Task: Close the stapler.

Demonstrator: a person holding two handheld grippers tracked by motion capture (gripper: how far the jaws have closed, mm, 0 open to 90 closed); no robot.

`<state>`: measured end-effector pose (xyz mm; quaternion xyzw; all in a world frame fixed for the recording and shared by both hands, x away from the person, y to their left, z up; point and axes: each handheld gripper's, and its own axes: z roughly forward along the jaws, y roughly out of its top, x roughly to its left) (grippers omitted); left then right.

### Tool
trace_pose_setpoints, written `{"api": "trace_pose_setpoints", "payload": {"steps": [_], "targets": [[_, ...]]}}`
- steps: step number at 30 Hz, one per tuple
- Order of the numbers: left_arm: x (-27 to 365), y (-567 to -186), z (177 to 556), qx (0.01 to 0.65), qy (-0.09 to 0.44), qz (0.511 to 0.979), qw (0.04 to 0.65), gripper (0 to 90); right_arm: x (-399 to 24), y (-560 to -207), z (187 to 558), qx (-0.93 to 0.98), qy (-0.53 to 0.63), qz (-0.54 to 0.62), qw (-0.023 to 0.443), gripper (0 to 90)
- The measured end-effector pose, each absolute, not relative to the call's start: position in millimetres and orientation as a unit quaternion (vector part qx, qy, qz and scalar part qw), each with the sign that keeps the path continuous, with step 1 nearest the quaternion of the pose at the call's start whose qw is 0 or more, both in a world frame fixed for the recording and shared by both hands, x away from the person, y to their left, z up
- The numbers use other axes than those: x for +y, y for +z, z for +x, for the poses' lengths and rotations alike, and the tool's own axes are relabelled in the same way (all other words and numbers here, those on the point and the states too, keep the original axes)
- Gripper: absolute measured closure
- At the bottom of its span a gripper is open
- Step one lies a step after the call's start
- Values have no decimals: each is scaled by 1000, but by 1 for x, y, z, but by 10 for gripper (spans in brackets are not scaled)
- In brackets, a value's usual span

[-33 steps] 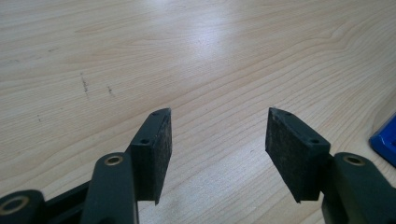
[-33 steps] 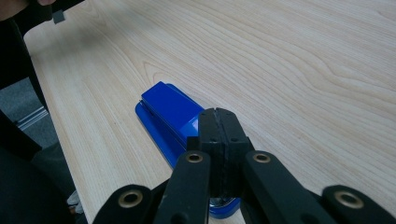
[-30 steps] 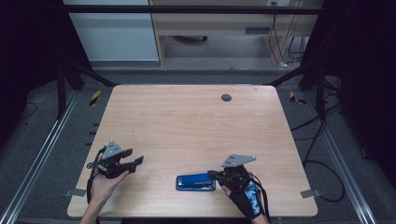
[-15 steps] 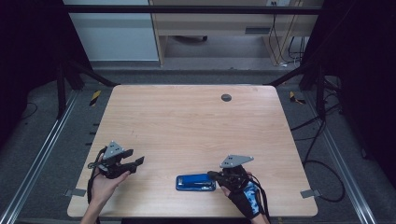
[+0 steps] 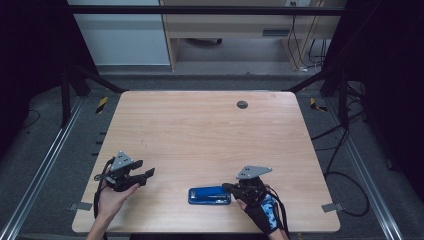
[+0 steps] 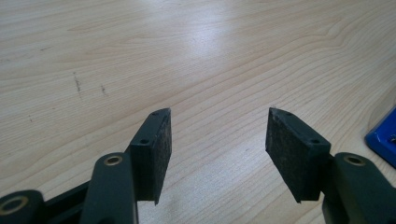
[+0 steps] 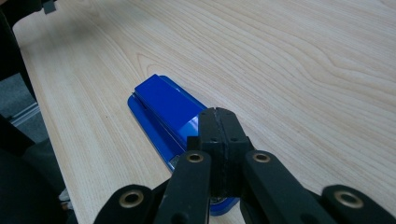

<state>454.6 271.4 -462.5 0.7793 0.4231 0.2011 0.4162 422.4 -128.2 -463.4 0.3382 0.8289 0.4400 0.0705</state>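
A blue stapler (image 5: 209, 195) lies flat near the front edge of the wooden table (image 5: 200, 130). My right gripper (image 5: 227, 187) is at the stapler's right end. In the right gripper view the stapler (image 7: 163, 105) stretches away from the right gripper (image 7: 218, 114), whose jaws are shut pad against pad with nothing between them, just over its near end. Whether they touch it I cannot tell. My left gripper (image 5: 147, 172) rests at the front left, held by a bare hand. In the left gripper view the left gripper (image 6: 217, 126) stands open over bare wood, and a corner of the stapler (image 6: 385, 140) shows at the right edge.
A dark round grommet (image 5: 242, 104) sits near the table's far edge. Metal rails (image 5: 40, 170) run along both sides of the table. A pale cabinet (image 5: 120, 40) and a desk with cables stand behind it.
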Motion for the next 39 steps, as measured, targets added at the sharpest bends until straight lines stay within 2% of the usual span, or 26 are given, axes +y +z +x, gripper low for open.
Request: {"api": "trace_pose_setpoints", "payload": {"steps": [10,11,18,26,27,28,29,30,33,39], "targets": [[272,-463,455,423,202,780,415,411,-126,-462,420,832,436,329,92,899],[272,-463,456,423,201,779,416,410,-128,-457,421,824,449,333,93,858],[270,-464,456,422,200,781,414,406,-135,-454,423,809,461,345,118,808],[271,-465,457,424,199,781,412,395,-173,-459,440,774,446,419,162,666],[271,-466,457,423,199,782,412,392,-179,-461,443,770,443,426,171,601],[271,-466,457,423,199,782,412,392,-179,-461,443,770,443,426,171,601],[270,-467,457,423,200,783,411,387,-187,-464,446,764,434,442,183,546],[270,-467,457,423,200,783,411,386,-187,-464,446,764,434,442,183,546],[271,-467,457,423,201,783,411,381,-206,-471,454,758,413,463,203,442],[273,-470,460,431,199,781,406,370,-233,-480,462,743,391,500,213,371]]}}
